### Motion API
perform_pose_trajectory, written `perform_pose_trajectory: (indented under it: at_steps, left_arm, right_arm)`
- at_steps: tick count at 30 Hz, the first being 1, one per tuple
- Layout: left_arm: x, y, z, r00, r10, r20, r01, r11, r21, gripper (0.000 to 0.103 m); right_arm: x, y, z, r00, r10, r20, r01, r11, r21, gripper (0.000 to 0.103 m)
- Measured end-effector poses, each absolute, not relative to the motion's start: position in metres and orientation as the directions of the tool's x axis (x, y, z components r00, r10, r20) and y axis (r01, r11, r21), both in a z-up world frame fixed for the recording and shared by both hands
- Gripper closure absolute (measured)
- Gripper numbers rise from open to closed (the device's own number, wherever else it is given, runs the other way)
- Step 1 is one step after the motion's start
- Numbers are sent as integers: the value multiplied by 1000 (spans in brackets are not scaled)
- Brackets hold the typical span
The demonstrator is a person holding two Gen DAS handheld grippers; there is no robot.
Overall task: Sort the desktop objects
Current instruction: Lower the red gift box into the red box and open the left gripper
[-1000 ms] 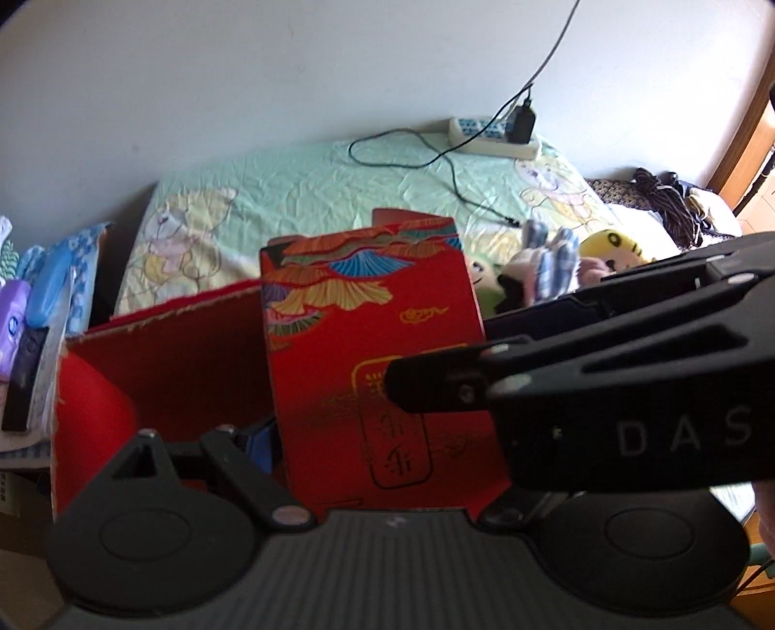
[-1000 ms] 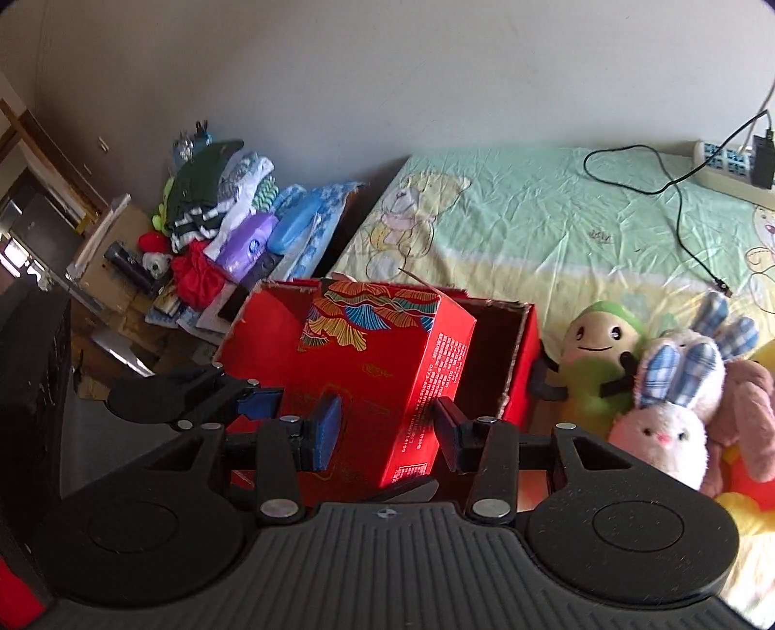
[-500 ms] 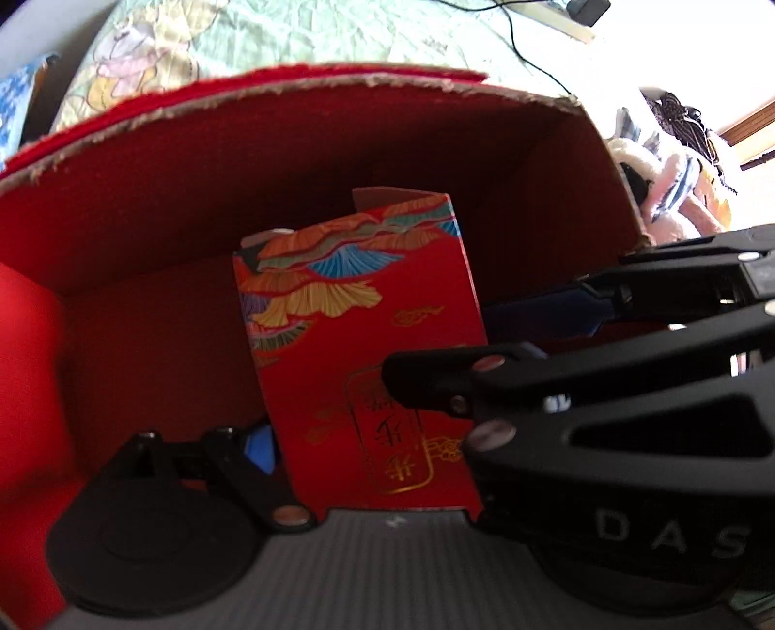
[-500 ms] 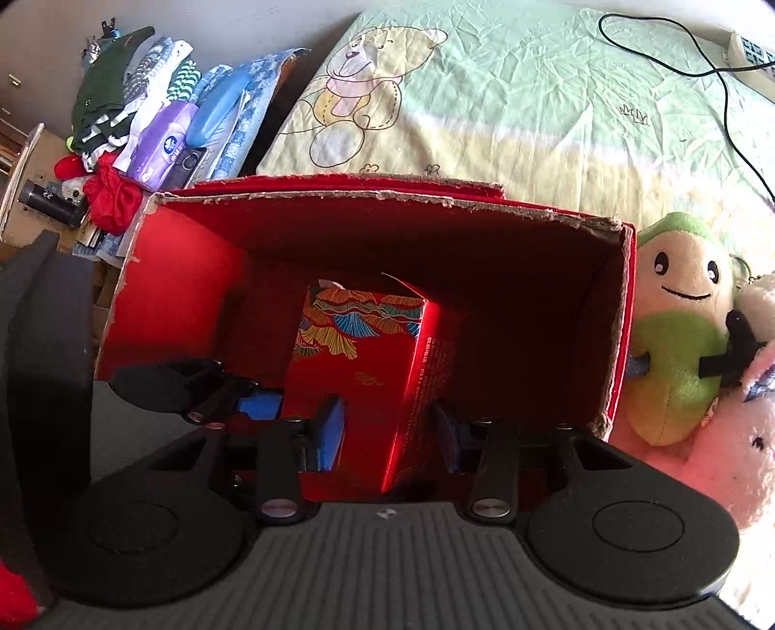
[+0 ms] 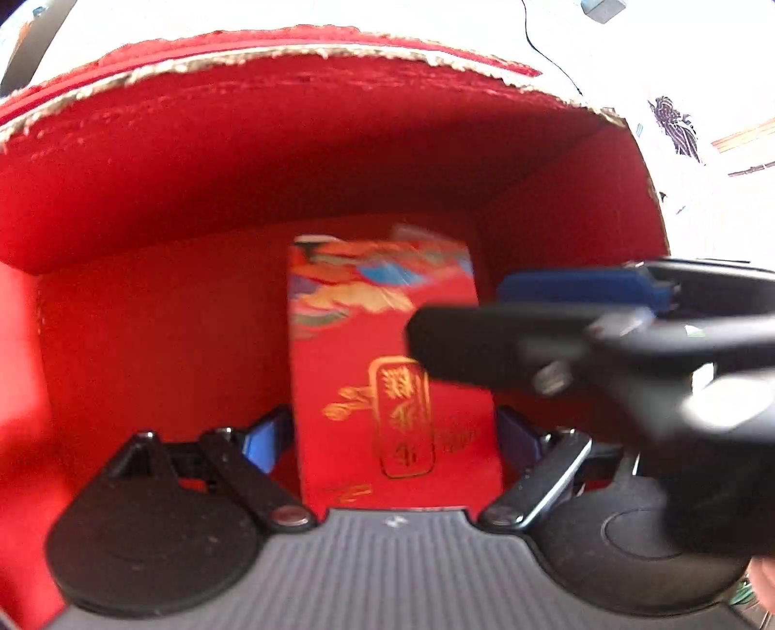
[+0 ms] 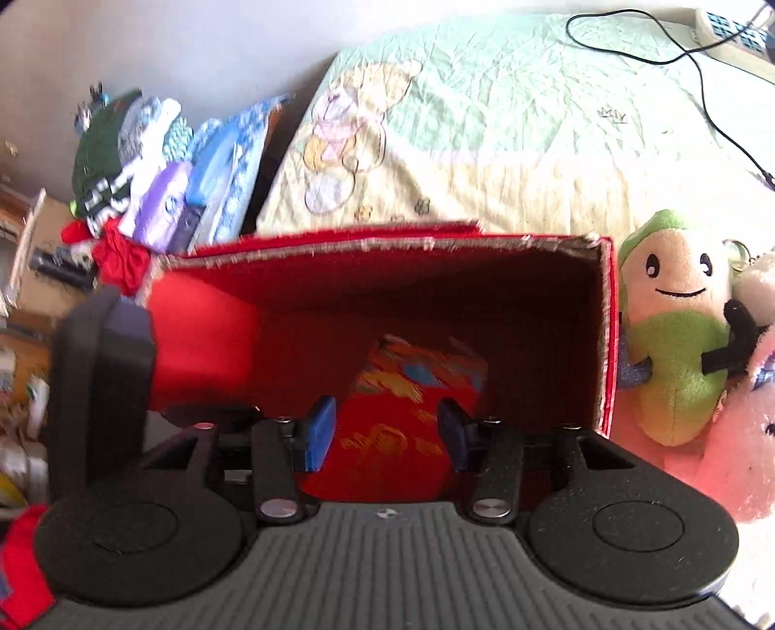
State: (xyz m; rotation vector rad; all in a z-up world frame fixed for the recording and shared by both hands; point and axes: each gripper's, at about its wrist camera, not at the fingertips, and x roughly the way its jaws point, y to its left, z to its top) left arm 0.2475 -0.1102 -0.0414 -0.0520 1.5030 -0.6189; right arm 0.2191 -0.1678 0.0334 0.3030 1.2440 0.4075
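A small red carton [image 5: 387, 368] with a gold label and a colourful top stands upright inside the big red box [image 5: 300, 131]. My left gripper [image 5: 390, 436] is shut on its lower sides, a blue pad [image 5: 266, 436] against each edge. In the right wrist view the carton [image 6: 387, 436] lies low in the box [image 6: 436, 252], blurred, between the spread fingers of my right gripper [image 6: 387, 431], which stands open. From the left wrist view the right gripper [image 5: 581, 329] reaches in from the right, and its blue pad [image 5: 571, 286] is clear of the carton's edge.
The box sits on a pale green sheet [image 6: 508, 121]. Plush toys [image 6: 678, 329] crowd its right wall. Folded clothes [image 6: 145, 169] are stacked to the left. A black cable [image 6: 702, 87] and a power strip [image 6: 731, 29] lie at the far right.
The carton has gone from above the box's rim down onto its floor. The right gripper has drawn back from the carton's right edge and risen a little.
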Motion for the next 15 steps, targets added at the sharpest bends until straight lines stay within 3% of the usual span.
perform_pose_trajectory:
  at_steps: [15]
  left_arm:
    - [235,-159,-24,-100,-456,-884,271,843,-465,16]
  right_arm:
    - [197,-219,72,470,499,-728,-138,856,498,60]
